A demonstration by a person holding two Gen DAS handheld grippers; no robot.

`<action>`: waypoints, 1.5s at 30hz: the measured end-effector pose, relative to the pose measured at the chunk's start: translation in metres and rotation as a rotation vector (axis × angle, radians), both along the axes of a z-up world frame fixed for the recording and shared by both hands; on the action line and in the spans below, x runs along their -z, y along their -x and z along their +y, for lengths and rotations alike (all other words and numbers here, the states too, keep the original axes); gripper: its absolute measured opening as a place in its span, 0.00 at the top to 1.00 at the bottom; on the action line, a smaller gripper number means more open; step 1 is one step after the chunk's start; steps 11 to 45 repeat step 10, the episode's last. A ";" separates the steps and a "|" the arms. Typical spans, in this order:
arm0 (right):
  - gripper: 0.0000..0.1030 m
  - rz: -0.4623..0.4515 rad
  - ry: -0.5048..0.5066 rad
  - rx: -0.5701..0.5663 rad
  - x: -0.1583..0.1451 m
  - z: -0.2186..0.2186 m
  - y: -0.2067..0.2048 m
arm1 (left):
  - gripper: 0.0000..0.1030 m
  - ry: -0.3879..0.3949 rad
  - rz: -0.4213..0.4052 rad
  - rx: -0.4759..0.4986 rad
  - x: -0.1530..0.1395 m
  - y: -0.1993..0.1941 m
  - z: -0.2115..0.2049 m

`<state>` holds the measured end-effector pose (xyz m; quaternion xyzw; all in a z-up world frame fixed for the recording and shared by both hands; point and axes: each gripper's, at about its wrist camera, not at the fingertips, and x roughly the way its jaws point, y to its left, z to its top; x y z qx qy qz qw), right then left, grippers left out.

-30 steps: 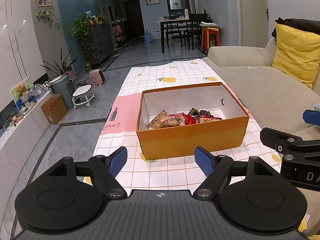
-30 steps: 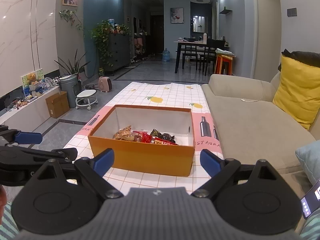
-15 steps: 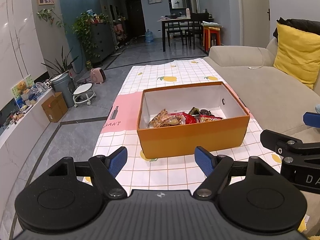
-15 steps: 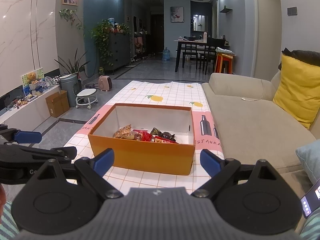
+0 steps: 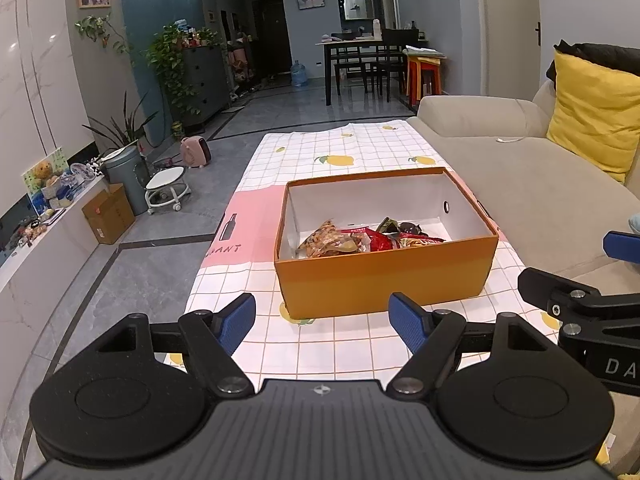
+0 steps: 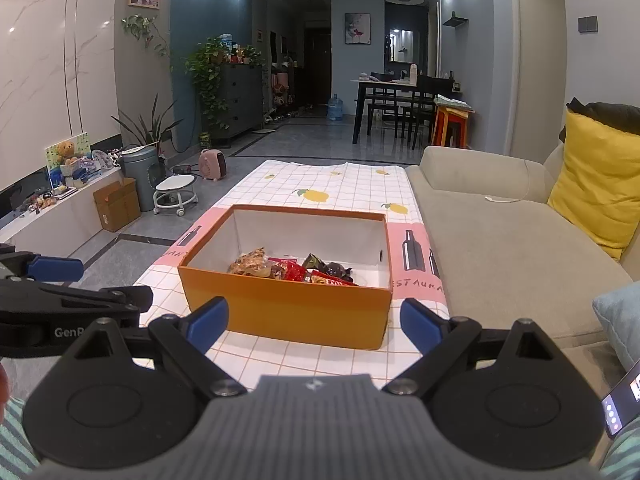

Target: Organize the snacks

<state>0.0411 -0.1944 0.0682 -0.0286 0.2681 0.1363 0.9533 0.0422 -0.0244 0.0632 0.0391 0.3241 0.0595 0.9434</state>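
Observation:
An orange box (image 5: 384, 280) with a white inside stands on the checked tablecloth (image 5: 344, 148). It also shows in the right wrist view (image 6: 288, 312). Several snack packets (image 5: 360, 238) lie along its near inside wall, brown and red ones among them (image 6: 292, 268). My left gripper (image 5: 322, 316) is open and empty, held back from the box's near wall. My right gripper (image 6: 314, 320) is open and empty, also short of the box. Each gripper shows at the edge of the other's view.
A beige sofa (image 5: 540, 184) with a yellow cushion (image 5: 592, 112) runs along the right of the table. The grey floor (image 5: 132, 276) lies to the left, with a cardboard box (image 5: 108, 212), a small white stool (image 5: 166, 188) and a bin (image 5: 122, 176).
Both views have shifted only slightly; the box sits a touch higher in the left wrist view. Both grippers stay open and empty.

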 end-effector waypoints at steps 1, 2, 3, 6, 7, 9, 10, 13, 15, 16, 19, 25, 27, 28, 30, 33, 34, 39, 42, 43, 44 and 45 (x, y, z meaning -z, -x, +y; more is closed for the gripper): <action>0.13 0.000 0.000 -0.001 0.000 0.000 0.000 | 0.14 0.001 0.000 0.002 0.000 0.000 0.000; 0.13 0.000 0.000 -0.001 0.000 0.000 0.000 | 0.14 0.001 -0.001 0.003 0.000 0.000 -0.001; 0.13 0.001 0.000 -0.002 0.000 0.000 0.000 | 0.14 0.001 -0.001 0.004 0.000 0.000 0.000; 0.13 0.002 0.002 -0.004 0.001 0.001 0.000 | 0.15 0.002 -0.002 0.005 0.000 0.000 -0.001; 0.13 0.003 0.002 -0.004 0.001 0.001 0.000 | 0.16 0.003 -0.003 0.007 0.000 0.000 -0.001; 0.13 0.003 0.002 -0.002 0.001 0.000 0.000 | 0.16 0.004 -0.005 0.004 0.000 0.000 -0.001; 0.13 0.004 0.002 -0.001 0.001 0.001 -0.001 | 0.16 0.004 -0.004 0.004 0.000 -0.001 -0.001; 0.13 0.004 0.002 -0.001 0.001 0.001 -0.001 | 0.16 0.004 -0.004 0.004 0.000 -0.001 -0.001; 0.13 0.004 0.002 -0.001 0.001 0.001 -0.001 | 0.16 0.004 -0.004 0.004 0.000 -0.001 -0.001; 0.13 0.004 0.002 -0.001 0.001 0.001 -0.001 | 0.16 0.004 -0.004 0.004 0.000 -0.001 -0.001; 0.13 0.004 0.002 -0.001 0.001 0.001 -0.001 | 0.16 0.004 -0.004 0.004 0.000 -0.001 -0.001; 0.13 0.004 0.002 -0.001 0.001 0.001 -0.001 | 0.16 0.004 -0.004 0.004 0.000 -0.001 -0.001; 0.13 0.004 0.002 -0.001 0.001 0.001 -0.001 | 0.16 0.004 -0.004 0.004 0.000 -0.001 -0.001; 0.13 0.004 0.002 -0.001 0.001 0.001 -0.001 | 0.16 0.004 -0.004 0.004 0.000 -0.001 -0.001; 0.13 0.004 0.002 -0.001 0.001 0.001 -0.001 | 0.16 0.004 -0.004 0.004 0.000 -0.001 -0.001; 0.13 0.004 0.002 -0.001 0.001 0.001 -0.001 | 0.16 0.004 -0.004 0.004 0.000 -0.001 -0.001; 0.13 0.004 0.002 -0.001 0.001 0.001 -0.001 | 0.16 0.004 -0.004 0.004 0.000 -0.001 -0.001; 0.13 0.004 0.002 -0.001 0.001 0.001 -0.001 | 0.16 0.004 -0.004 0.004 0.000 -0.001 -0.001; 0.13 0.004 0.002 -0.001 0.001 0.001 -0.001 | 0.16 0.004 -0.004 0.004 0.000 -0.001 -0.001; 0.13 0.004 0.002 -0.001 0.001 0.001 -0.001 | 0.16 0.004 -0.004 0.004 0.000 -0.001 -0.001; 0.13 0.004 0.002 -0.001 0.001 0.001 -0.001 | 0.16 0.004 -0.004 0.004 0.000 -0.001 -0.001; 0.13 0.004 0.002 -0.001 0.001 0.001 -0.001 | 0.16 0.004 -0.004 0.004 0.000 -0.001 -0.001</action>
